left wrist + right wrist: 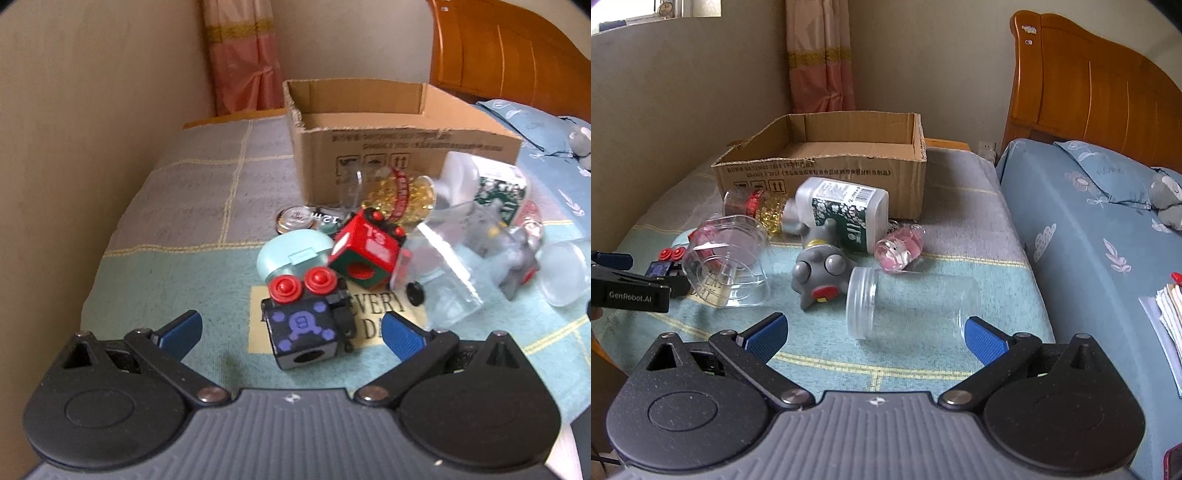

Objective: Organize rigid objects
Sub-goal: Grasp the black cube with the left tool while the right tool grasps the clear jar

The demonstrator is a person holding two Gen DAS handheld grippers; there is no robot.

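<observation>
Left tool [291,330], jaws spread wide, flanks a black cube toy [301,332] lying on the cloth-covered tabletop [166,266]. Right tool [875,334], likewise agape, faces a clear jar [908,304] on its side. The cardboard box [827,173] stands behind the clutter.

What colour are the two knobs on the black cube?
Red knobs, atop the black cube; clearest in the left wrist view.

My left wrist view sits low and close before the black cube [301,332], facing the cardboard box [388,155]. My right wrist view stands farther right, facing that box [827,166]; both share the gray toy [513,254] [820,273].
</observation>
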